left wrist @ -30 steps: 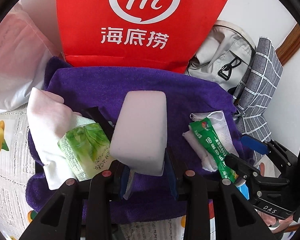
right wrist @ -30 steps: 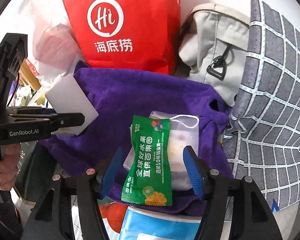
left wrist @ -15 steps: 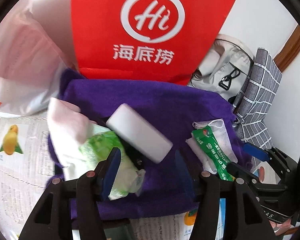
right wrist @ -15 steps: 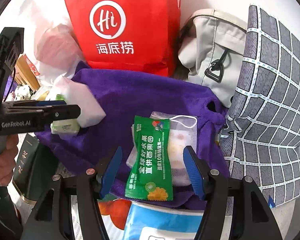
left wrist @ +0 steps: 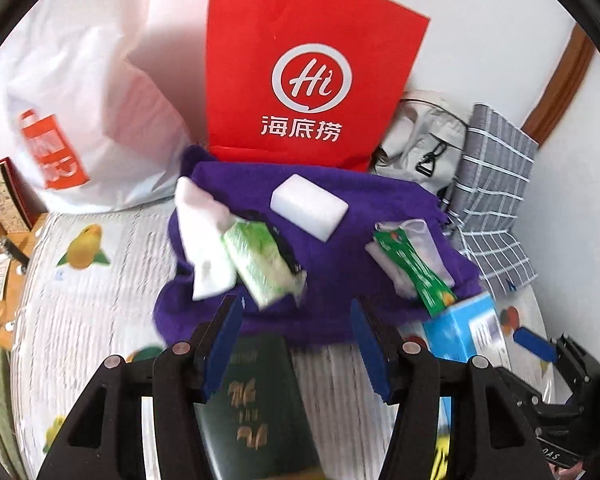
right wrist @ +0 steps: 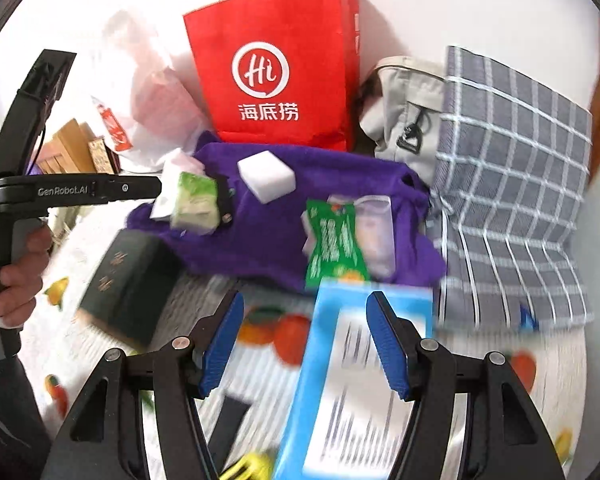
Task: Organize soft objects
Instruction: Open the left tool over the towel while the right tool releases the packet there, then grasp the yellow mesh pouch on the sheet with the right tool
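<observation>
**A:** Sponge lies on the purple towel, far side, just near of the red bag. How much is sorted?

**B:** Most of the soft things, I'd judge. White cloth and green tissue pack overlap at the towel's left; the green sachet lies on a clear pouch at its right.

**A:** And the grippers?

**B:** Left gripper stands about half open with nothing gripped. A dark green box shows between its fingers, but it lies on the mat below, I think; blur makes that hard to confirm. Right gripper is also parted and empty, above a blue box on the mat.

**A:** What's left?

**B:** Little, perhaps. Both boxes look hard and sit off the towel's near edge. The left pile could be tidied, since the tissue pack sprawls over the cloth.
</observation>
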Tool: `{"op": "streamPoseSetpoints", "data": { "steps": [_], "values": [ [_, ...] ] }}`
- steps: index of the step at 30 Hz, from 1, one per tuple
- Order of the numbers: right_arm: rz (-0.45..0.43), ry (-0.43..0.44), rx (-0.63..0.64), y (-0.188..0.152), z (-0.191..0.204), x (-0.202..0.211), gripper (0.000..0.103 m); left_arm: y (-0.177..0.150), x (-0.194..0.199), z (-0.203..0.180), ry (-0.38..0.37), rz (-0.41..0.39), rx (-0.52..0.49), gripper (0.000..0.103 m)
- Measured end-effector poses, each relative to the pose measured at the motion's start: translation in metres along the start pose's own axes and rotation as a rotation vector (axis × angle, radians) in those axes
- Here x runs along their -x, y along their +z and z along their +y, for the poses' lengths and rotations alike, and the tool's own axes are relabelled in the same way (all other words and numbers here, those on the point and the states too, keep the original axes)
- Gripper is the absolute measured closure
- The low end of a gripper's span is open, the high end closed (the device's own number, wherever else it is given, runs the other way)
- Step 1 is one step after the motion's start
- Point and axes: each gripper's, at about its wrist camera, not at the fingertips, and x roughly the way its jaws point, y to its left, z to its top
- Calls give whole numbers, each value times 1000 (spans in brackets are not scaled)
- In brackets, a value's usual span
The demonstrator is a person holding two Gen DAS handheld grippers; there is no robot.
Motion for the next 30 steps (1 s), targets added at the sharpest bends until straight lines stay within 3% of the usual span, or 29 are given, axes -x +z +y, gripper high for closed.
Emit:
{"op": "streamPoseSetpoints", "data": {
  "steps": [10,14,21,30],
  "values": [
    [60,28,-160,-89,6,37,35,-71,52,-2,12,-28,10,49],
    [97,-33,-202,-116,11,38,31,-99,59,-3,-5,-15,22,49],
    [150,-49,-296,-144,15,32,26,-143,63,5,-38,5,57,49],
    [153,-106,-344,-145,31,9,26,-170,60,22,-20,13,85,49]
  ]
}}
